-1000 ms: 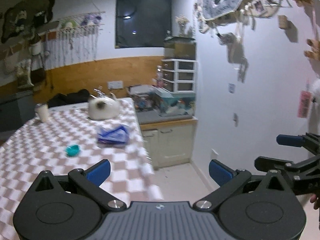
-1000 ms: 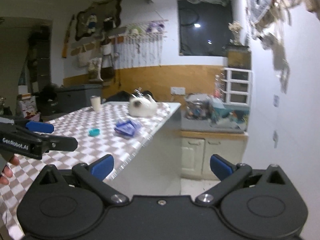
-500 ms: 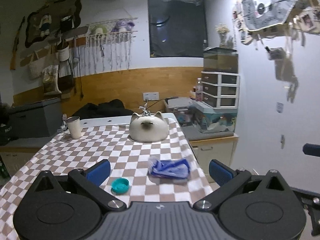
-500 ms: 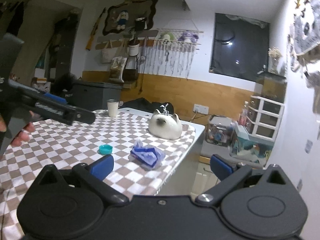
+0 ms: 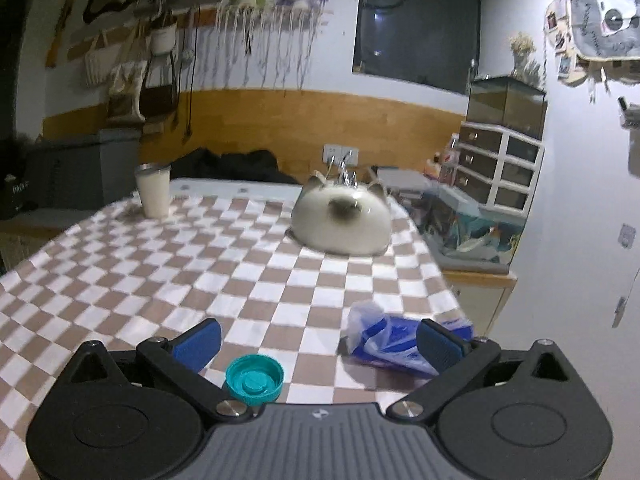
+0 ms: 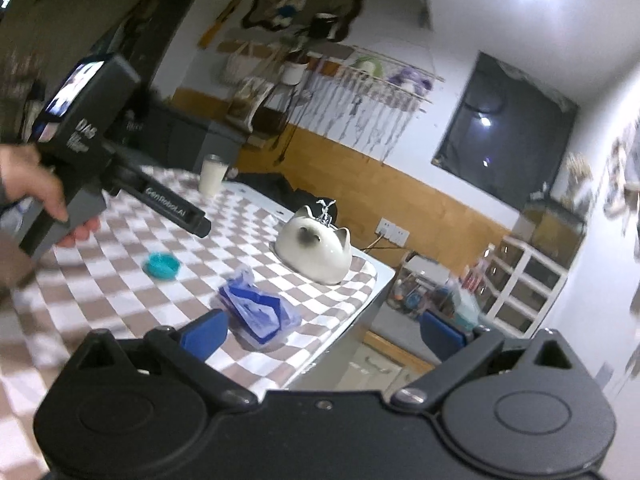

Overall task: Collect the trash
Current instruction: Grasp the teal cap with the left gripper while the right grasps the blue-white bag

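Note:
A crumpled blue plastic wrapper (image 5: 390, 342) lies near the right edge of the checkered table (image 5: 240, 264), and a teal bottle cap (image 5: 254, 378) lies to its left. My left gripper (image 5: 318, 344) hovers open just above both, its right finger in front of the wrapper. In the right wrist view the wrapper (image 6: 258, 312) and the cap (image 6: 161, 266) show ahead of my right gripper (image 6: 324, 330), which is open and empty at the table's corner. A hand holds the left gripper's body (image 6: 100, 160) over the table at the left.
A white cat-shaped ceramic holder (image 5: 340, 222) sits at the table's far right. A white cup (image 5: 153, 192) stands at the far left. Beyond the right edge are a low counter with clutter (image 5: 468, 232) and a drawer unit (image 5: 500, 168).
Both grippers have swung left and come in over the table, closer to the wrapper and cap. The left gripper now sits low over them. Both jaws stay open.

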`<state>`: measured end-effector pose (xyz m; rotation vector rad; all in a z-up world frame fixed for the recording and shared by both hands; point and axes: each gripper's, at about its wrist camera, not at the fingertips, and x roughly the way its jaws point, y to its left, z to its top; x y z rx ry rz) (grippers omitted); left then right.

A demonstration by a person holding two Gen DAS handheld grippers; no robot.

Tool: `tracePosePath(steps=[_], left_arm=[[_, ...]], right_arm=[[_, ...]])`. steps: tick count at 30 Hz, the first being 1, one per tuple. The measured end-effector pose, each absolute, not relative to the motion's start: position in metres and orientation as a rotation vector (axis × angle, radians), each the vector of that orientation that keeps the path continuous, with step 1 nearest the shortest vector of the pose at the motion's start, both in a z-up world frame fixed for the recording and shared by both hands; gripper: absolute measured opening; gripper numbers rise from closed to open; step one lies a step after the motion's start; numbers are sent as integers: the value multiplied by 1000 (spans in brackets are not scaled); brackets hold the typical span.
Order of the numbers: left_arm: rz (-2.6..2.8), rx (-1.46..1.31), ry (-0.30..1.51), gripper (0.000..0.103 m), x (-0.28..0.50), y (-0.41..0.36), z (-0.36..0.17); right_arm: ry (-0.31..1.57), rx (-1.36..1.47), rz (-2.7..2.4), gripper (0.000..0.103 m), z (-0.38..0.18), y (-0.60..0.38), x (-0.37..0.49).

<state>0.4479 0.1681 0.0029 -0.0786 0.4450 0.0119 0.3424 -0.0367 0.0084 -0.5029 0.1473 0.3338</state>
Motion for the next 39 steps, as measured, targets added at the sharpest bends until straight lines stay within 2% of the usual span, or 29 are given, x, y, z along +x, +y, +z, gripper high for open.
tracePosePath(steps=[8, 16, 19, 25, 31, 32, 33, 35, 36, 37, 39], left_arm=[[23, -112, 522, 87, 472, 192, -29], [33, -155, 578, 82, 482, 207, -53], [33, -151, 603, 77, 486, 210, -60], [47, -108, 619, 70, 489, 207, -65], [48, -61, 615, 66, 494, 205, -67], [46, -60, 614, 64, 495, 205, -67], [46, -60, 613, 63, 496, 205, -67], [47, -73, 609, 56, 497, 209, -67], [46, -80, 606, 55, 497, 210, -67], [46, -89, 603, 50, 497, 212, -67], [38, -110, 598, 50, 497, 217, -67]], right_arm=[[118, -734, 381, 103, -19, 4, 380], [136, -1010, 384, 103, -68, 51, 418], [135, -1106, 381, 102, -87, 63, 429], [162, -1106, 352, 99, -85, 79, 460], [250, -1065, 365, 81, -84, 85, 492], [267, -1058, 370, 74, -85, 85, 495], [297, -1043, 383, 62, -85, 85, 498], [320, -1033, 378, 54, -88, 87, 498], [326, -1047, 373, 46, -90, 87, 498], [327, -1066, 364, 43, -93, 88, 496], [325, -1088, 353, 34, -96, 89, 489]])
